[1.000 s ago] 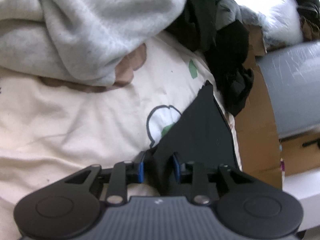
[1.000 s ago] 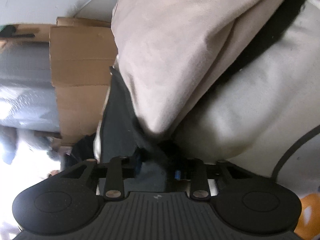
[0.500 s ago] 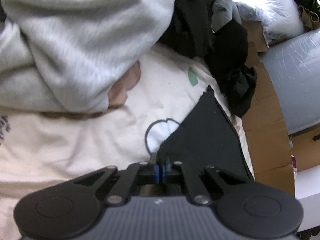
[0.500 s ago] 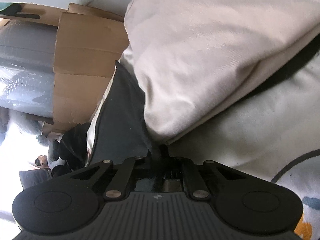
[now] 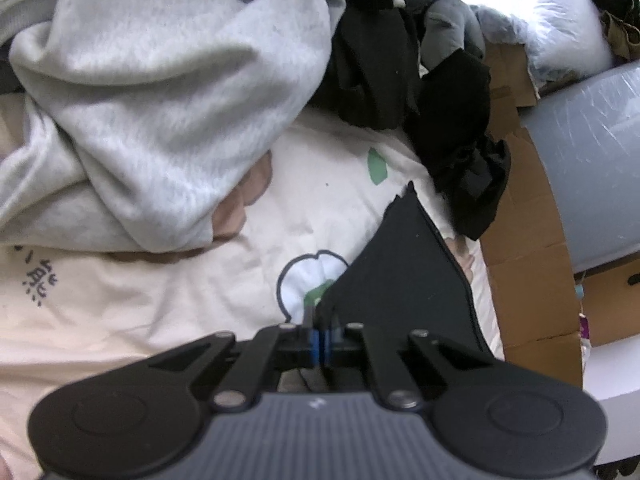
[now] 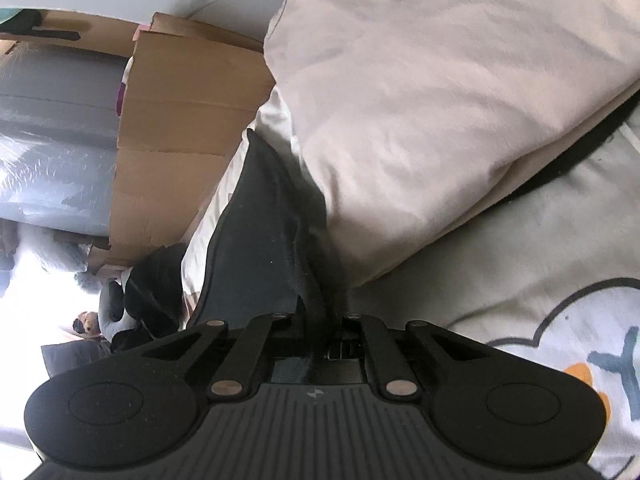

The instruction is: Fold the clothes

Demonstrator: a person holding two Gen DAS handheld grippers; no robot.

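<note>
A flat black garment (image 5: 404,268) lies on the cream printed bedsheet (image 5: 160,312). My left gripper (image 5: 320,336) is shut on its near corner, blue pads pressed together on the cloth. In the right wrist view the same black garment (image 6: 256,248) runs away from me, and my right gripper (image 6: 326,332) is shut on a bunched edge of it, lifted slightly off the sheet (image 6: 520,264). A beige folded garment (image 6: 440,100) lies just beyond and to the right, partly over the black one.
A crumpled grey sweatshirt (image 5: 160,92) lies on the sheet at the upper left. A heap of dark clothes (image 5: 420,80) sits at the far edge. Cardboard (image 5: 528,264) and a grey plastic-wrapped roll (image 5: 592,160) stand beside the bed.
Both grippers closed on the black garment: the left pads came together on its corner, the right jaws pinched its edge. Both then pulled back and up a little.
</note>
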